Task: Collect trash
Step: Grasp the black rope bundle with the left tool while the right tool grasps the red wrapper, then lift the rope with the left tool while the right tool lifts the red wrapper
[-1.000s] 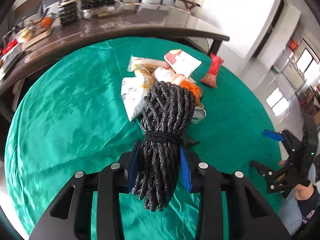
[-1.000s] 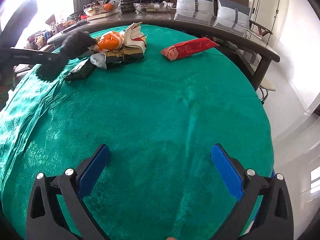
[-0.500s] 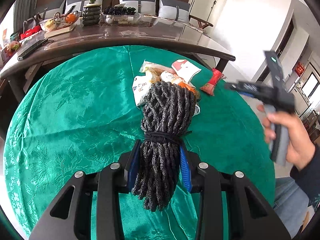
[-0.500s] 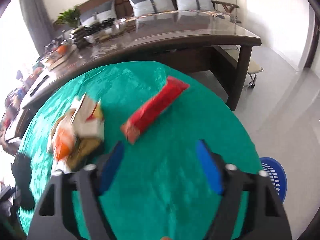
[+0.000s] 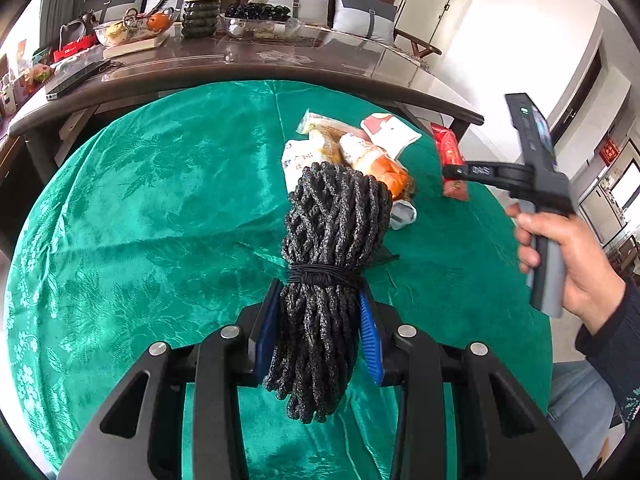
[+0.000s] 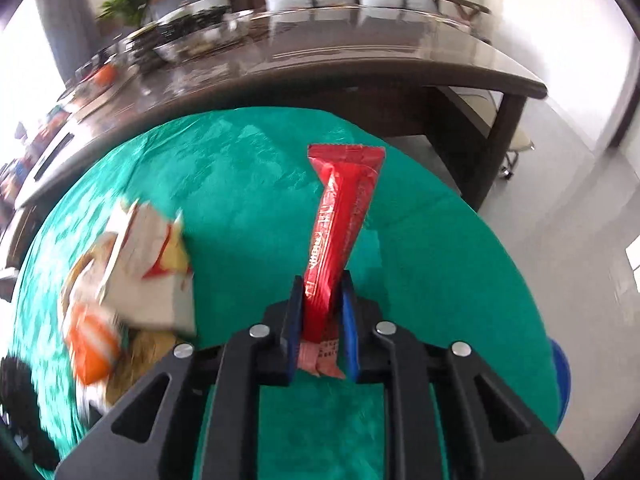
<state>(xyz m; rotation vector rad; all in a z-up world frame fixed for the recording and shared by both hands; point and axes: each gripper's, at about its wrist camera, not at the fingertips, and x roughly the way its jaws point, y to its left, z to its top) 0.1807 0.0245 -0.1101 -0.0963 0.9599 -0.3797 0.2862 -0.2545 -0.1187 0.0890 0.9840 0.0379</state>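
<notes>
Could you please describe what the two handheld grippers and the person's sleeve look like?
Both grippers, left and right, have matte black angular frames with silver bolts and blue pads on the jaws. The right one has a grey handle and a small green light. The sleeve is dark.
</notes>
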